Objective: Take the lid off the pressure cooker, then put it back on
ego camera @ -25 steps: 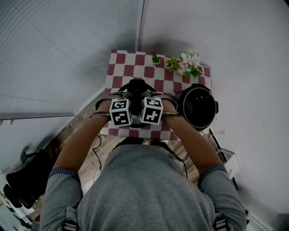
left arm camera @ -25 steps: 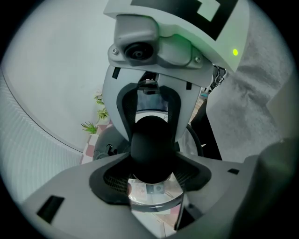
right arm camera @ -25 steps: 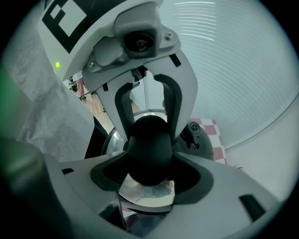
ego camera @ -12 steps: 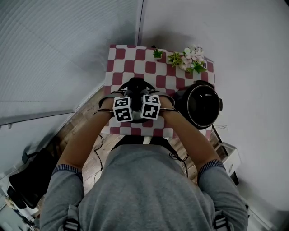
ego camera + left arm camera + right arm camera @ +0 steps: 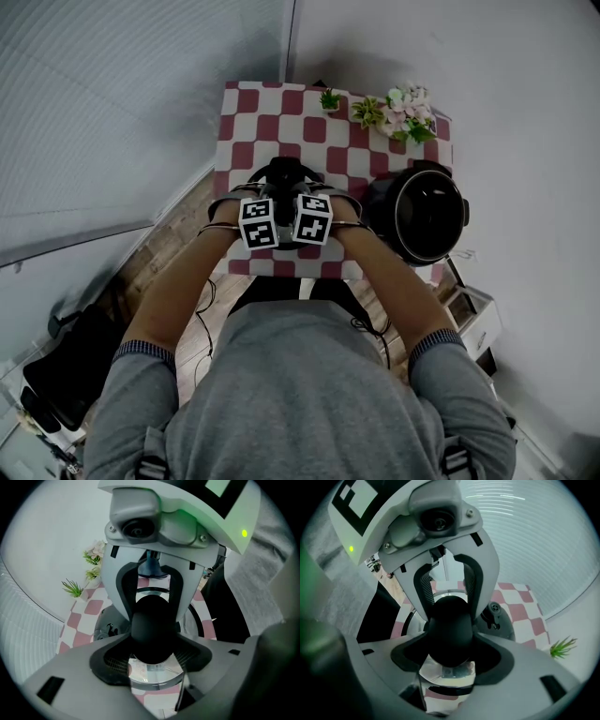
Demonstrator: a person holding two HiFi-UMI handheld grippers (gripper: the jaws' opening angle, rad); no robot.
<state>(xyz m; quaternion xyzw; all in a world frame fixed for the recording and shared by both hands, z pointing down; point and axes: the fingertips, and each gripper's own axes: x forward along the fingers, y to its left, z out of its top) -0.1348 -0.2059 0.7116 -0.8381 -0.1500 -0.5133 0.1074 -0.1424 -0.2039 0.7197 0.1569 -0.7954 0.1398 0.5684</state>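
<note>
Both grippers hold the pressure cooker's lid [image 5: 284, 178] by its round black knob [image 5: 151, 629], low over the red-and-white checkered table [image 5: 281, 122]. In the head view my left gripper [image 5: 258, 223] and right gripper [image 5: 313, 217] sit side by side, their marker cubes hiding the knob. In the left gripper view the left gripper [image 5: 151, 637] has its dark pads pressed round the knob, and the right gripper [image 5: 450, 632] clasps it from the opposite side. The lid's shiny top [image 5: 446, 674] shows below the knob. The open cooker pot [image 5: 424, 217] stands to the right, at the table's right edge.
Artificial flowers [image 5: 405, 101] and a small green plant [image 5: 329, 98] stand along the table's far edge. White walls and blinds close in on the table behind and at the left. A dark bag [image 5: 66, 366] lies on the floor at left, a white box [image 5: 473, 319] at right.
Both grippers have sunk toward the table with the lid in them, staying left of the pot. Their hold on the knob looks the same.
</note>
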